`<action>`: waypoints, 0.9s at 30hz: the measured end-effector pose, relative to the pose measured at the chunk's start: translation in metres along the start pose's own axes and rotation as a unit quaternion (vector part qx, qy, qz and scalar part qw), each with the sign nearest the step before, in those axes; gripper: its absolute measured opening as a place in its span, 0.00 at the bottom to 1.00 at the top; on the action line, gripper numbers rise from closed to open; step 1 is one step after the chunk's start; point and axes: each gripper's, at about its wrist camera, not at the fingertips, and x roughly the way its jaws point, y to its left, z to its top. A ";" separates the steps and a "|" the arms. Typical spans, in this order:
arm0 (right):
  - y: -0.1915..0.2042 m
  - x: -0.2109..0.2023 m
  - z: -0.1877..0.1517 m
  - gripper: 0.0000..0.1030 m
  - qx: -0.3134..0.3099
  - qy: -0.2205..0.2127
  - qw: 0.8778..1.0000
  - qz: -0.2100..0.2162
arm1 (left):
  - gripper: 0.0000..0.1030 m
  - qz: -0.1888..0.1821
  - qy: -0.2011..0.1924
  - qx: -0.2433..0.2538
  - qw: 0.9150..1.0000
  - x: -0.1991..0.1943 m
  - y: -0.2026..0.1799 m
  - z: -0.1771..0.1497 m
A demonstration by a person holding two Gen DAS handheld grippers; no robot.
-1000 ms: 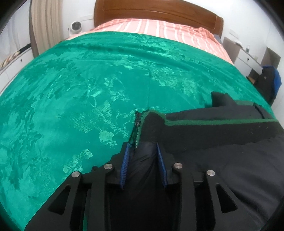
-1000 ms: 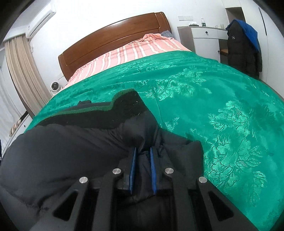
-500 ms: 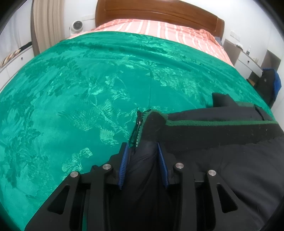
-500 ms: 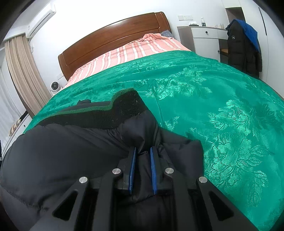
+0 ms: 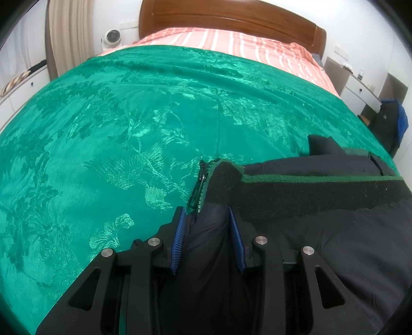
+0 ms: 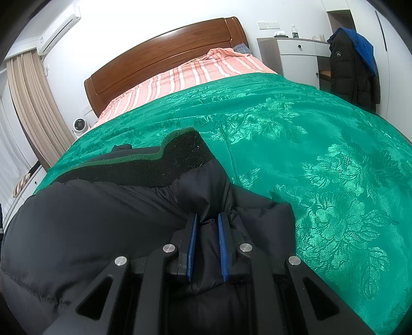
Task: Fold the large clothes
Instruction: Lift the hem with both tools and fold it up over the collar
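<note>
Jacket [image 5: 322,232] fabric is bunched in both my grippers, and the whole dark padded garment lies on the near part of the green bedspread [image 5: 116,128], well short of the wooden headboard [image 5: 231,18]. My left gripper [image 5: 207,221] has its blue pads pressed on a thick roll of padding just behind the zipper [image 5: 198,188] end of the knit collar band [image 5: 309,190], so it stands fairly narrow but not fully closed. My right gripper [image 6: 207,226] is pinched almost shut on a thinner fold at the jacket's other corner, just below that same collar band. To fold well from here I would lift both corners together, level with each other, and carry them away from the headboard so the collar edge stays straight and the padding does not twist. I think the left grip holds more than one layer, though I cannot see inside the roll, so I'd move slowly in case a layer slips.
</note>
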 end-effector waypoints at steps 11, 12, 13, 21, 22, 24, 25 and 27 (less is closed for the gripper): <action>0.000 0.000 0.000 0.14 0.000 0.000 1.000 0.000 | 0.36 -0.005 0.001 -0.007 1.000 0.002 0.002 0.000; 0.000 0.000 0.000 0.14 0.000 0.000 1.000 0.000 | 0.36 -0.005 0.001 -0.008 1.000 0.002 0.002 0.000; 0.000 0.000 0.000 0.14 0.000 0.000 1.000 0.000 | 0.36 -0.006 0.001 -0.008 1.000 0.002 0.002 0.000; 0.000 0.000 0.000 0.14 0.000 0.000 1.000 0.000 | 0.37 -0.006 0.000 -0.009 1.000 0.003 0.002 0.000; 0.000 0.001 0.000 0.14 0.000 0.000 1.000 0.000 | 0.37 -0.006 0.000 -0.009 1.000 0.003 0.002 0.000; 0.000 0.000 0.000 0.14 0.000 0.000 1.000 0.000 | 0.37 -0.007 0.000 -0.010 1.000 0.003 0.002 0.000; 0.000 0.001 0.000 0.14 0.000 0.000 1.000 0.000 | 0.37 -0.007 0.000 -0.010 1.000 0.003 0.002 0.000; 0.000 0.000 0.000 0.14 -0.001 0.000 1.000 -0.001 | 0.37 -0.006 0.000 -0.010 1.000 0.003 0.002 0.000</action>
